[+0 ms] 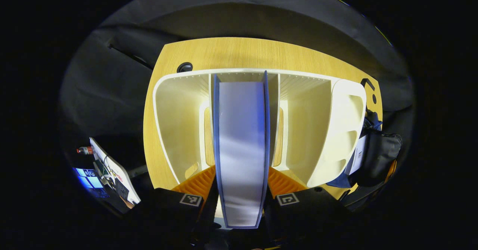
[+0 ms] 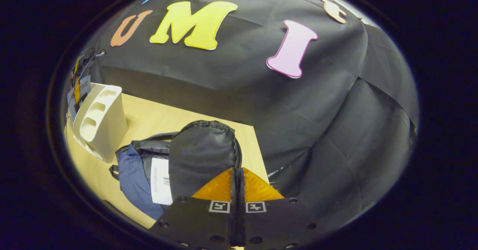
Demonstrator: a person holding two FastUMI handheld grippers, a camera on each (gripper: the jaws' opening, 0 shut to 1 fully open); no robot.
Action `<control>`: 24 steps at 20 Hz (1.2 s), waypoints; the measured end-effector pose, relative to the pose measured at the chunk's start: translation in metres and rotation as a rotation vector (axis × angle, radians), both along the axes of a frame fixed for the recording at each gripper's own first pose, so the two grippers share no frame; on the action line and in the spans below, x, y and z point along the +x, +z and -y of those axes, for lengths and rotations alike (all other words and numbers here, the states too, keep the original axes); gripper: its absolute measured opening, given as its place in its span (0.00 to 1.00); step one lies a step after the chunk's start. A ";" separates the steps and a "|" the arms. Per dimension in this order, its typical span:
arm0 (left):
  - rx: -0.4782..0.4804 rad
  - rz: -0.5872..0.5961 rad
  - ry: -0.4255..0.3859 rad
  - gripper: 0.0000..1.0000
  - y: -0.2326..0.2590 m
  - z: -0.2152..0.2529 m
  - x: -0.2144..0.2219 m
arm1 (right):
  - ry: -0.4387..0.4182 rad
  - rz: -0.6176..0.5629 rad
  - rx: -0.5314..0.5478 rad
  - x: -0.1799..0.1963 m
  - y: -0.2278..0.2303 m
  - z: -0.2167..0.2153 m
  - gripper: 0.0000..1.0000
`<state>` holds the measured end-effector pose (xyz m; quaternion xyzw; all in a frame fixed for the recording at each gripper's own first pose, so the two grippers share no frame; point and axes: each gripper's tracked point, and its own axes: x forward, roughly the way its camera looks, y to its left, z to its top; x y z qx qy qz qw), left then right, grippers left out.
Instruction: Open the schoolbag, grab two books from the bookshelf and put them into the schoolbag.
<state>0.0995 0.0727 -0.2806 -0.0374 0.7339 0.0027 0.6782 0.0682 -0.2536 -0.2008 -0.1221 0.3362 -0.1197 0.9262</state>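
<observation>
In the left gripper view the left tongs (image 1: pixel 242 190) are closed on a book (image 1: pixel 242 145), one finger pressing each cover near the lower end, so the book stands on edge between them with its pale page block facing the camera and a blue cover on either side. The book reaches forward into the middle of a white bookshelf (image 1: pixel 175 123), whose curved walls and slotted floor spread out to both sides of it; whether the book still rests on the shelf floor cannot be told. The bookshelf stands on a light wooden surface (image 1: pixel 246 52), which has a round dark grommet (image 1: pixel 184 67) just beyond the shelf's far left corner. To the right of the bookshelf's end wall lies the schoolbag (image 1: pixel 381 156), dark with a strip of blue, touching or nearly touching that wall. In the right gripper view the right tongs (image 2: pixel 237 179) are drawn narrow, both fingers pinching the black rim of the schoolbag's flap (image 2: pixel 203 156) and holding it raised. Below the flap the blue body of the schoolbag (image 2: pixel 132 175) lies on the surface (image 2: pixel 157 119), with a white sheet or book edge (image 2: pixel 161 181) showing in the opening. Just beyond the bag, on the left, stands the bookshelf's end wall (image 2: pixel 101 119) with its three oval cutouts, near the bag but apart from it.
</observation>
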 end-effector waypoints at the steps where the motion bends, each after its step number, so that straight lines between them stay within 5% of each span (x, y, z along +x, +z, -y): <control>1: -0.003 0.001 0.009 0.55 0.001 0.000 0.000 | 0.002 0.002 0.002 0.000 0.000 0.000 0.01; 4: -0.014 -0.008 0.024 0.47 0.006 -0.001 -0.008 | 0.007 0.005 0.003 0.000 -0.001 0.000 0.00; 15: -0.046 0.171 0.034 0.44 0.127 -0.025 -0.055 | 0.039 0.022 0.010 -0.005 0.007 -0.003 0.01; 24: -0.217 0.364 0.133 0.41 0.209 -0.010 -0.071 | 0.048 0.039 0.027 -0.010 0.015 -0.009 0.01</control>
